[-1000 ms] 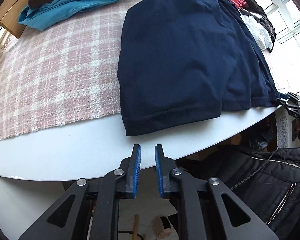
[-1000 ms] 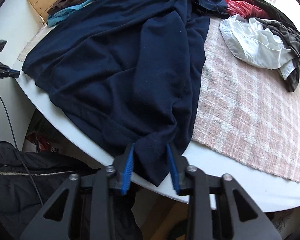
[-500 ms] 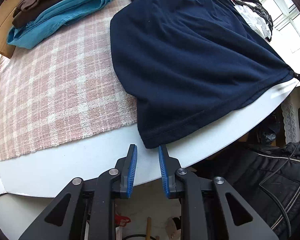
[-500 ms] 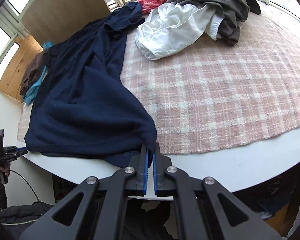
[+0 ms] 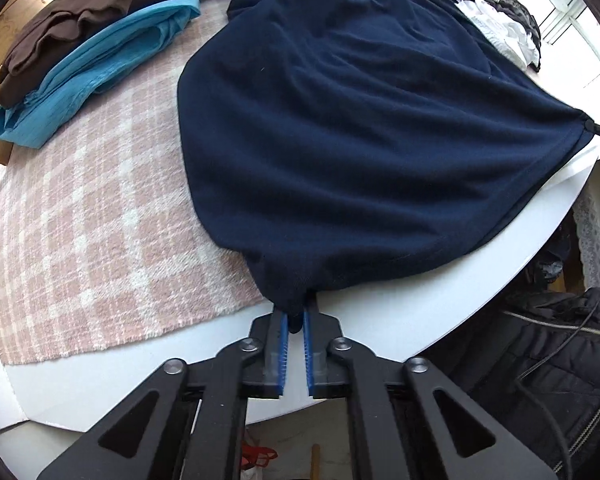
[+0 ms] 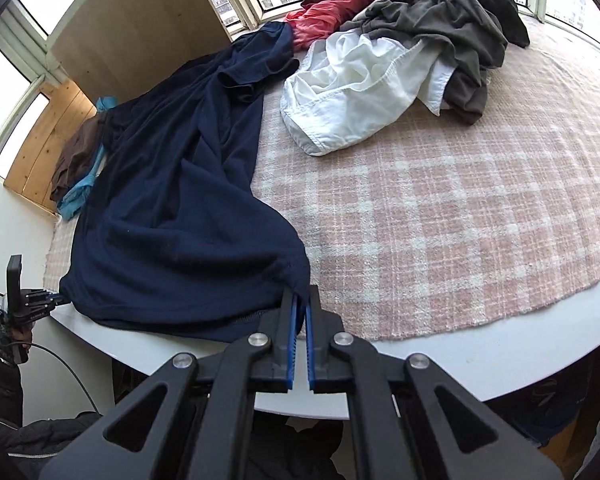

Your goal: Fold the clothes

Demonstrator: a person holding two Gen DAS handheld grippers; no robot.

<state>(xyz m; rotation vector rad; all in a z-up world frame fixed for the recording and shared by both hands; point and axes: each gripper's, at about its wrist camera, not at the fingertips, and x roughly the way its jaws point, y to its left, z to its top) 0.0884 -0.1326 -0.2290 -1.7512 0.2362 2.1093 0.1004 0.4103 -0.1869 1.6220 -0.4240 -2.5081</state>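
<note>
A navy shirt lies spread over the pink plaid blanket on a white table. My left gripper is closing on the shirt's near hem corner, and its blue pads pinch the bunched cloth. In the right wrist view the navy shirt runs from the far window to the table edge. My right gripper is shut on the other hem corner there. The hem hangs stretched between the two grippers. The right gripper shows at the left view's right edge, and the left gripper at the right view's left edge.
Folded turquoise and brown clothes are stacked at the blanket's far left. A loose heap of white, grey and red garments lies by the window. A person's black jacket is at the table's edge.
My left gripper moved up to the hem corner and closed on it. The right gripper, closed on its corner, rolled and lifted, pulling the hem taut.
</note>
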